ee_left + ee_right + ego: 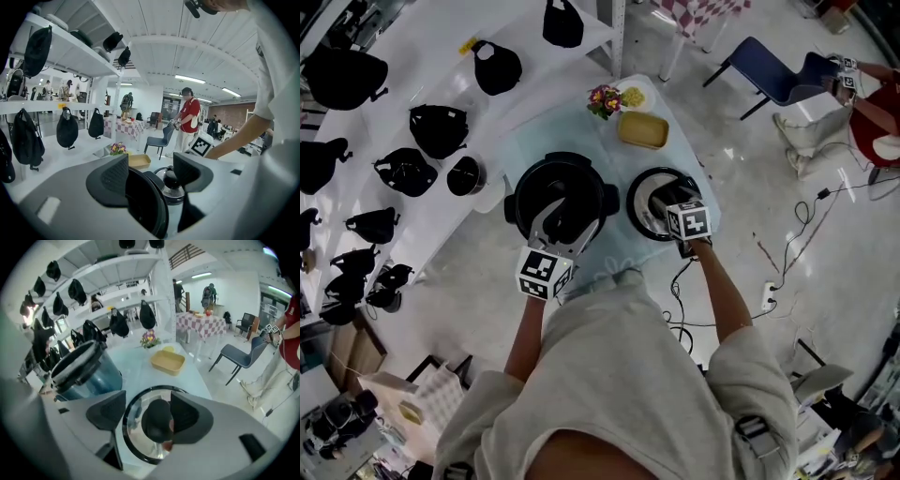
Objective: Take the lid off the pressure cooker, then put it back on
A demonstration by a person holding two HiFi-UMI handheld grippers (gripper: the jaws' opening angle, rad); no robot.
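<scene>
**Lid off and lying beside the open cooker, both grippers open**

The right gripper [147, 408] hangs over the lid [136, 437], tilted steeply down at it, with its jaws spread wide. The lid's black knob [157, 420] shows between them. There is a clear gap on the left jaw's side. On the other side the knob sits tight against the right jaw's edge, and whether they touch cannot be told. The pads do not clamp the knob, so this gripper holds nothing.

In the head view the lid [649, 199] lies flat on the pale table [581, 131], right under the right gripper [670, 208] and just to the right of the pressure cooker [567, 178].

The left gripper [567, 227] reaches over the near rim of the uncovered cooker. In its own view its jaws [150, 171] stand apart. The cooker's dark curved rim [147, 206] rises between them, near the left jaw, with open space before the right jaw. It grips nothing.

Beyond the right gripper's jaws sit a yellow tray [168, 362] and a small bunch of flowers [149, 339]. The cooker [82, 371] stands to its left.

Further left of the left gripper, black bags [67, 129] hang from white shelves [70, 49]. Ahead of it a person in a red shirt [190, 117] stands by a blue chair [161, 140].
</scene>
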